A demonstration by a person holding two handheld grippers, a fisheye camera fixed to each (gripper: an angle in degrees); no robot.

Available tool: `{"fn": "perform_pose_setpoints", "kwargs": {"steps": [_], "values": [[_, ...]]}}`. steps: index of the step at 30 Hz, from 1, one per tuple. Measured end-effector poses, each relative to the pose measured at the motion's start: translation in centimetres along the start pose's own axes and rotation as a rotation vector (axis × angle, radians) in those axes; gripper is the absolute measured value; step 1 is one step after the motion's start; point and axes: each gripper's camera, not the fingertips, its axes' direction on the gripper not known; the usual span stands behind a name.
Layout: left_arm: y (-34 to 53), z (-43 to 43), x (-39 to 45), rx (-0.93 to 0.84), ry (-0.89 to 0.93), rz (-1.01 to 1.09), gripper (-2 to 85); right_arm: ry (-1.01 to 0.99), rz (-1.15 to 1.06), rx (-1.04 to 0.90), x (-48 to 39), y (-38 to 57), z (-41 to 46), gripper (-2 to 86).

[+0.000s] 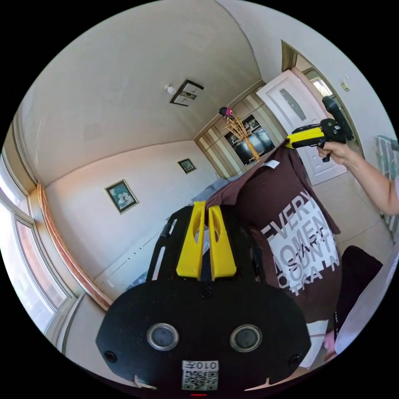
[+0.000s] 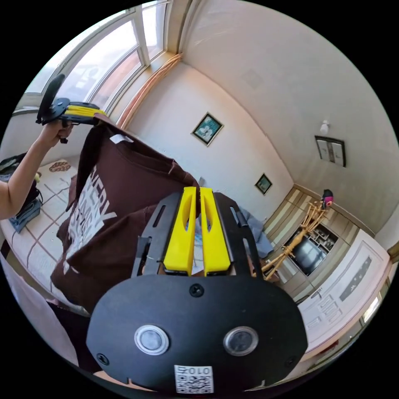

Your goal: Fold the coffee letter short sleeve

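Two framed pictures (image 2: pixel 207 129) hung on pale wall, well apart. Large window (image 2: pixel 108 62) set beside them. White door (image 1: pixel 299 120) seen near wall cabinet with dark screen (image 1: pixel 249 143) (bare branch decoration (image 1: pixel 243 135) stood in front). Patterned bedspread (image 2: pixel 37 232) spread below.

One shirt (image 1: pixel 291 216), two claws (image 1: pixel 206 206) (image 2: pixel 194 192)

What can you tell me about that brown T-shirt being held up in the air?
The brown T-shirt is soft-looking fabric with large white block lettering across the chest and a white tag inside the neck. It hangs in the air, front showing, stretched between the left gripper and the right gripper, each pinching a shoulder, and sags in folds below.
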Motion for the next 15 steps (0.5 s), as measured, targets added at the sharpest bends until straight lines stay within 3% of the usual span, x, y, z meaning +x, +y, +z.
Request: {"fn": "perform_pose_setpoints", "kwargs": {"steps": [6,8,11,15], "values": [[-3.7,-4.8,2.0,0.110,0.153,0.029,-0.4,0.187,0.003,-0.012,1.2,0.1,-5.9,3.5],[-4.4,-4.9,3.2,0.169,0.327,0.029,-0.4,0.219,0.005,-0.059,2.3,0.7,-5.6,3.4],[-5.7,-2.6,5.3,0.223,0.533,0.007,-0.4,0.182,0.078,-0.139,6.1,1.2,-2.7,3.4],[-7.1,4.0,8.7,0.243,0.694,-0.090,-0.3,0.152,0.155,-0.315,10.2,-1.7,7.5,3.3]]}}
